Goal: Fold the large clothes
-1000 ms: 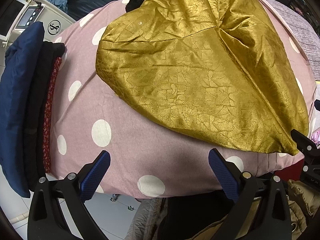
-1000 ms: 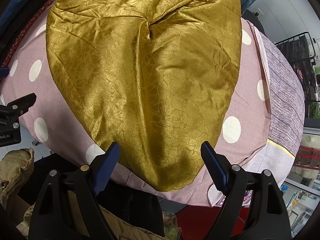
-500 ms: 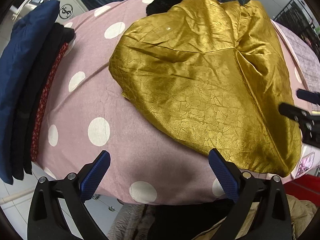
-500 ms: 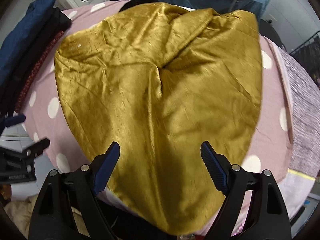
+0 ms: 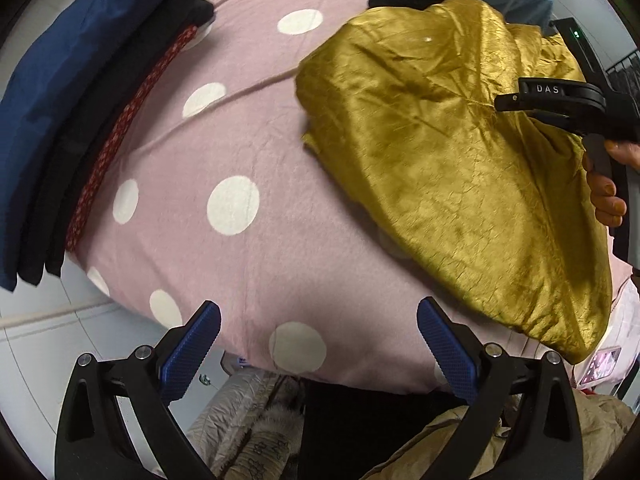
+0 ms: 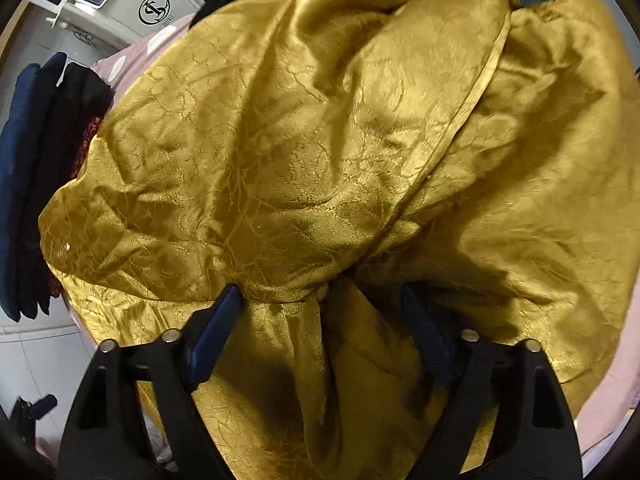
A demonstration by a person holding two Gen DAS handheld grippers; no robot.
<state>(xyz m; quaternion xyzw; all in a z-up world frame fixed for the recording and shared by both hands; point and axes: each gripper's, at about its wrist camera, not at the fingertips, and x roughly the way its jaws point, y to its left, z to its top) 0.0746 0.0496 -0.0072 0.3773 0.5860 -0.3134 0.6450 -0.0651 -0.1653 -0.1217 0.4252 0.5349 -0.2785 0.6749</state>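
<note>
Cloth (image 6: 320, 168) hides everything ahead of our right claw (image 6: 324, 312), gaping over it; left claw (image 5: 318, 334) gapes empty, folded clothes (image 5: 60, 120) leftward.

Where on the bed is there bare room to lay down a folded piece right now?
Bare polka-dot cover lies between the stack of folded dark clothes along the far-left edge and the gold garment, running down to the near edge by the open left gripper. The right half is crowded: gold cloth bunches around the right gripper.
</note>
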